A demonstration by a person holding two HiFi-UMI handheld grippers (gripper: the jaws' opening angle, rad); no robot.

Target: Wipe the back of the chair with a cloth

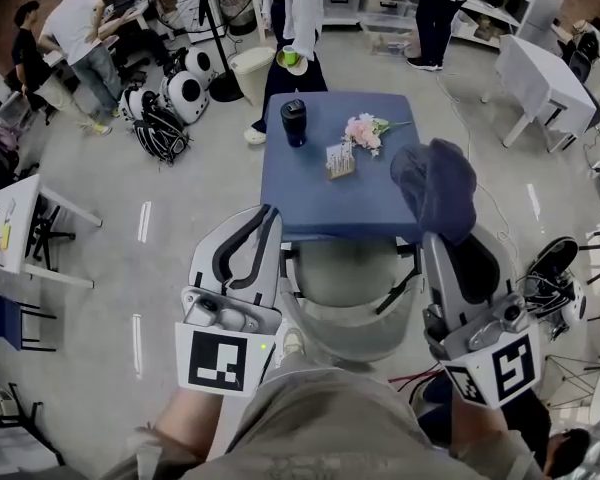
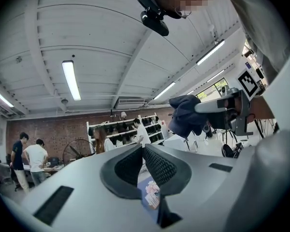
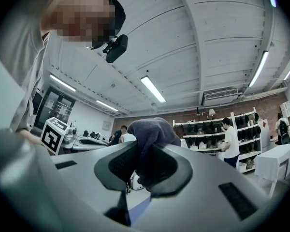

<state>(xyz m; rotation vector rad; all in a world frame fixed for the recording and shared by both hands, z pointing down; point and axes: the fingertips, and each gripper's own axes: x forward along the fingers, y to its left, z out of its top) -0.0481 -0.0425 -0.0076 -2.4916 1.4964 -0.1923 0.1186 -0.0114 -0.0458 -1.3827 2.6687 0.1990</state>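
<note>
In the head view a dark blue cloth bunches up out of my right gripper, which is shut on it above the right side of the grey chair. The chair is tucked under a blue table directly in front of me. My left gripper is shut with nothing in it, over the chair's left side. In the right gripper view the cloth sits pinched between the pads. In the left gripper view the jaws meet, and the cloth hangs off to the right.
On the blue table stand a dark cup, a pink flower bunch and a small card holder. A person stands just behind the table. A fan on a stand, white tables and shelves ring the room.
</note>
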